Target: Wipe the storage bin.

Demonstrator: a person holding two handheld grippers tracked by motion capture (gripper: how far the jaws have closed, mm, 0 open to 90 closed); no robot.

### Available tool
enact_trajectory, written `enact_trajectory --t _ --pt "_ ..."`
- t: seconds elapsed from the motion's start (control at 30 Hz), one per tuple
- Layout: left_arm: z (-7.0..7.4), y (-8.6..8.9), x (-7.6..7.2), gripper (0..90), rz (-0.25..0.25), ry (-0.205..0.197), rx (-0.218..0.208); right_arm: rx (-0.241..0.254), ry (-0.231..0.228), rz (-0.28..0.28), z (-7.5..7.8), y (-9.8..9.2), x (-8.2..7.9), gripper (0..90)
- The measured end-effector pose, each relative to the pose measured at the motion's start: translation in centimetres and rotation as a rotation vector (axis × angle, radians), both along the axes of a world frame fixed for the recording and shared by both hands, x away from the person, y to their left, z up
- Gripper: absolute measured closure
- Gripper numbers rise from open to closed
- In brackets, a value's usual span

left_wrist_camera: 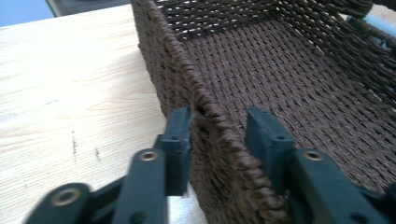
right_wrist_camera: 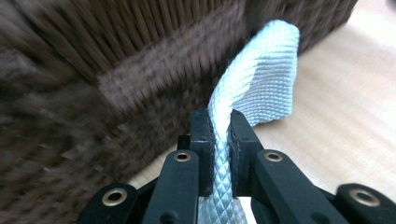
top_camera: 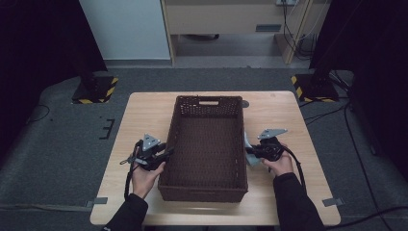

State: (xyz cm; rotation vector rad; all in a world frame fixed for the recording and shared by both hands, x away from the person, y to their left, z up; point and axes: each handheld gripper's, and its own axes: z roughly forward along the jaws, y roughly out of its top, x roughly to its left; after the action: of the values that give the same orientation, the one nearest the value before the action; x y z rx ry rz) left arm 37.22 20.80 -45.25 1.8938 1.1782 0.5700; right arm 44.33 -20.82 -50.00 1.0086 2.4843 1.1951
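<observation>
At the middle of the table (top_camera: 144, 108), the brown woven basket (top_camera: 207, 144) stands with its long walls facing the two hands. The left gripper (left_wrist_camera: 219, 135) straddles the basket's left rim, jaws part open, one inside and one outside; the pads appear not to press, though the view is blurred. The right gripper (right_wrist_camera: 219, 135) is clamped on a pale woven cloth (right_wrist_camera: 264, 79) just outside the right wall. To place it well, steady the left wall, lift the cloth clear of the rim, then lower it inside. The basket appears empty.
</observation>
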Motion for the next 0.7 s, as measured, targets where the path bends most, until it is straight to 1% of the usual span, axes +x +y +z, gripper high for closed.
enact_trajectory --t 0.03,0.07,0.13,0.17,0.23,0.27,0.3,0.33,0.37,0.4,0.43,0.47,0.5,0.53,0.6,0.67,0.7 --pt "0.0 0.1 0.0 56.6 -0.005 0.0 0.0 -0.009 0.016 0.0 -0.4 0.2 0.1 83.4" --pt "0.0 0.2 0.0 54.8 -0.006 -0.001 0.0 -0.014 0.022 0.006 -0.7 0.3 0.2 83.4" --pt "0.1 0.3 -0.2 50.3 -0.011 0.001 -0.006 -0.015 0.021 0.0 -0.7 0.5 0.1 83.2" --pt "0.2 0.4 -0.3 49.4 -0.02 -0.001 -0.012 -0.011 0.011 -0.004 -0.5 0.5 0.0 83.2" --pt "0.5 0.6 -0.6 48.1 -0.024 -0.004 -0.018 0.017 -0.019 -0.01 0.4 0.2 -0.4 83.1" --pt "0.7 0.7 -0.8 48.0 -0.035 -0.003 -0.027 0.043 -0.047 -0.01 1.2 0.0 -0.7 83.2" --pt "0.8 0.8 -0.9 48.1 -0.041 -0.005 -0.034 0.087 -0.082 -0.016 2.2 -0.4 -1.1 83.2" --pt "0.9 0.9 -1.2 48.7 -0.057 -0.003 -0.035 0.113 -0.103 -0.019 2.8 -0.6 -1.4 83.3" --pt "0.9 1.1 -1.4 49.8 -0.066 -0.002 -0.04 0.15 -0.137 -0.015 3.7 -0.8 -1.9 83.3" --pt "0.9 1.1 -1.5 50.8 -0.074 0.003 -0.042 0.161 -0.147 -0.011 4.2 -0.9 -2.3 83.3" --pt "0.7 1.2 -1.7 51.2 -0.083 0.009 -0.039 0.154 -0.154 -0.005 4.4 -0.9 -2.7 83.3" --pt "0.6 1.2 -1.7 52.1 -0.086 0.011 -0.049 0.139 -0.146 0.003 4.2 -0.7 -3.0 83.3" --pt "0.6 1.2 -1.7 52.9 -0.086 0.011 -0.049 0.121 -0.135 0.011 3.8 -0.5 -3.3 83.3" --pt "0.4 0.9 -1.7 54.5 -0.094 0.027 -0.04 0.104 -0.121 0.014 3.4 -0.3 -3.4 83.3" --pt "0.1 0.5 -1.7 56.4 -0.097 0.031 -0.01 0.084 -0.092 0.014 2.5 -0.1 -3.4 83.3" --pt "0.0 0.5 -1.6 58.2 -0.084 0.034 -0.029 0.061 -0.066 0.016 1.7 0.0 -3.3 83.3" --pt "0.0 0.5 -1.6 59.0 -0.082 0.035 -0.028 0.056 -0.051 0.016 1.3 0.2 -3.2 83.3"
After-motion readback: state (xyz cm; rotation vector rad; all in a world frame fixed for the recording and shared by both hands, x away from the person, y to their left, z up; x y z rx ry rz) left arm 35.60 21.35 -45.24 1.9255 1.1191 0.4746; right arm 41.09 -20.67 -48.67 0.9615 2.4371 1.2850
